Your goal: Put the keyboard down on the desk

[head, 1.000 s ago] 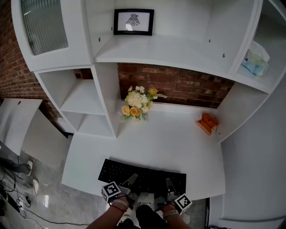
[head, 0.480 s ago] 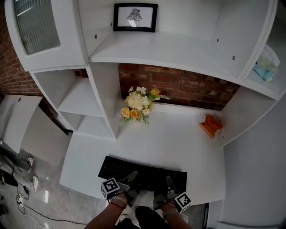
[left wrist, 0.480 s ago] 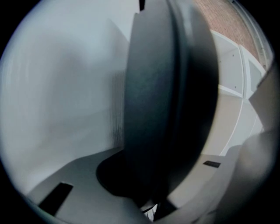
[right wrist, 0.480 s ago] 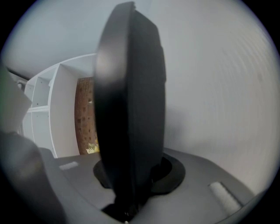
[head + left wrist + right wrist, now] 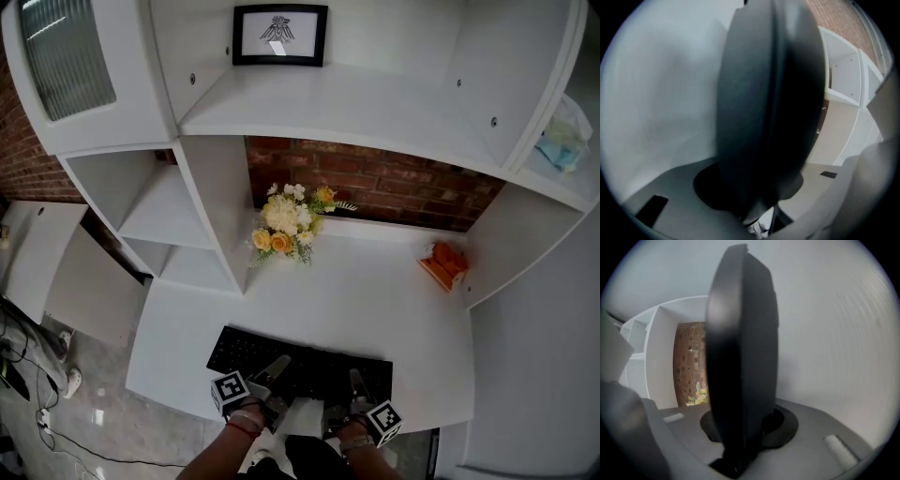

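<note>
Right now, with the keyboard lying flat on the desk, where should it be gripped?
Take the keyboard by its near long edge, coming from the front of the desk: it lies flat and thin, parallel and close to that front.

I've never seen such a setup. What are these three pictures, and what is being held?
No robot here: a person holds a two-fingered gripper in each hand. The wide picture comes from a camera on the person's head, looking down at a white desk. The other two come from cameras riding on the grippers; the dark slab filling them is the black keyboard, seen edge-on between the fingers. It sits at the desk's near edge. The right gripper grips it; the left gripper has its fingers opening, with the keyboard between them. Farther back stand flowers and an orange object.
</note>
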`<state>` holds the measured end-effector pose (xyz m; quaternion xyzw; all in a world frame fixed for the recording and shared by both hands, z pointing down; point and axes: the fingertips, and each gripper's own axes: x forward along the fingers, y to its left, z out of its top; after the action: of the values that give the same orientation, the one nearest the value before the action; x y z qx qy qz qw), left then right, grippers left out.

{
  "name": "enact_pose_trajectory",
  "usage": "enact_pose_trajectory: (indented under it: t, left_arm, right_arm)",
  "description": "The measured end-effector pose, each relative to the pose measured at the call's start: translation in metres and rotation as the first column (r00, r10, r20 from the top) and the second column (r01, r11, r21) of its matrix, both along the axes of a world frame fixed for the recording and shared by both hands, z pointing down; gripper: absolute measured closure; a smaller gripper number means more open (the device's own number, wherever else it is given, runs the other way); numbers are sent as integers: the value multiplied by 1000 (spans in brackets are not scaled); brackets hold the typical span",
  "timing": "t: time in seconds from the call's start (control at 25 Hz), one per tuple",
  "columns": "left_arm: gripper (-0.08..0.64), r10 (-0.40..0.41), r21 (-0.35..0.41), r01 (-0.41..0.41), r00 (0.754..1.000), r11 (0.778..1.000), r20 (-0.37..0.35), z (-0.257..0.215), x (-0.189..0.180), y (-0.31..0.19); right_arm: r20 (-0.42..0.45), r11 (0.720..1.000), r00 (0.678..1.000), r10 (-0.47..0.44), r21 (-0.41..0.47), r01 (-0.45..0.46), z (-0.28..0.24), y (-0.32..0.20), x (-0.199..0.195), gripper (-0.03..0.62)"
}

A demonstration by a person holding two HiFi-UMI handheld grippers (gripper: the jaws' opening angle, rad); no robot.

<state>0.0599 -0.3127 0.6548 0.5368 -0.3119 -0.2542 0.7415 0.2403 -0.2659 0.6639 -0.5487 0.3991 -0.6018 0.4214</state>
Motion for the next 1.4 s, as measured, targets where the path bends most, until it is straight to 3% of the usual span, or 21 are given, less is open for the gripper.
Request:
enact_pose_trajectory:
  t: [0.12, 0.2, 0.32, 0.4, 0.48, 0.56, 0.64, 0.68, 0.76, 0.8, 0.84, 0.88, 0.92, 0.96, 1.0, 1.04, 1.12, 1.2, 1.32, 1.4]
  left_arm:
    - [381, 85, 73, -84, 996, 994, -15, -16, 6, 8]
    - [355, 193, 153, -195, 981, 969, 23, -22, 10, 19]
    - [334, 356, 283, -375, 927, 883, 118, -28, 16, 37]
    - [304, 412, 360, -442, 897, 822, 162, -38, 19, 45]
    - [275, 444, 402, -477, 878, 781, 180, -46, 24, 51]
    - [250, 482, 396, -534, 845, 747, 231, -45, 28, 58]
    - [236, 527, 381, -628, 777, 678, 344, -42, 32, 66]
    - [236, 550, 364, -686, 725, 630, 415, -39, 34, 72]
    - [238, 569, 299, -798, 588, 523, 576, -30, 34, 82]
    - [238, 548, 252, -841, 511, 479, 662, -25, 32, 84]
    - [259, 510, 202, -868, 439, 454, 740, -19, 29, 84]
    - [303, 465, 157, -880, 380, 449, 800, -14, 26, 83]
    - [349, 423, 126, -878, 343, 462, 839, -10, 23, 81]
    - [430, 389, 112, -868, 328, 485, 861, -8, 21, 79]
    - [519, 365, 110, -852, 331, 512, 870, -6, 20, 77]
    - [555, 349, 113, -834, 344, 540, 872, -5, 19, 75]
    - [561, 342, 115, -807, 369, 579, 864, -3, 18, 74]
    - [561, 348, 111, -800, 376, 589, 859, -4, 18, 75]
    - [561, 361, 90, -809, 356, 581, 862, -4, 19, 75]
    - [561, 371, 84, -807, 358, 585, 857, -3, 19, 75]
  right_arm:
    - [5, 1000, 1000, 2, -7, -2, 0, 0, 1, 511]
    - [7, 1000, 1000, 6, -23, -6, -1, 1, 0, 511]
    - [10, 999, 1000, 9, -40, -9, -3, -1, 0, 511]
    - [10, 1000, 1000, 10, -29, -10, 0, -2, 2, 511]
    - [12, 999, 1000, 12, -39, -12, 0, -2, 2, 512]
    - [14, 998, 1000, 14, -58, -13, -2, -2, 2, 512]
    - [17, 999, 1000, 14, -45, -13, 3, -3, 5, 512]
    - [18, 999, 1000, 13, -42, -13, 5, -4, 6, 512]
    - [18, 998, 1000, 13, -63, -12, 0, -4, 3, 512]
    - [17, 998, 1000, 12, -67, -11, -1, -4, 2, 512]
    - [16, 998, 1000, 11, -62, -10, 0, -4, 3, 512]
    - [15, 999, 1000, 10, -54, -9, 2, -4, 4, 511]
    - [15, 999, 1000, 10, -47, -9, 3, -5, 5, 511]
    - [18, 999, 1000, 11, -47, -10, 3, -4, 5, 509]
    - [21, 998, 1000, 11, -55, -10, 0, -3, 3, 505]
    - [25, 998, 1000, 11, -60, -10, -1, -2, 2, 501]
    - [29, 999, 1000, 2, -50, 0, 1, -2, 2, 492]
    - [24, 999, 999, -30, -39, 31, 3, -3, 1, 490]
    - [9, 993, 994, -113, -31, 113, -3, -2, -7, 460]
    - [6, 987, 987, -160, -32, 160, -11, 5, -12, 435]
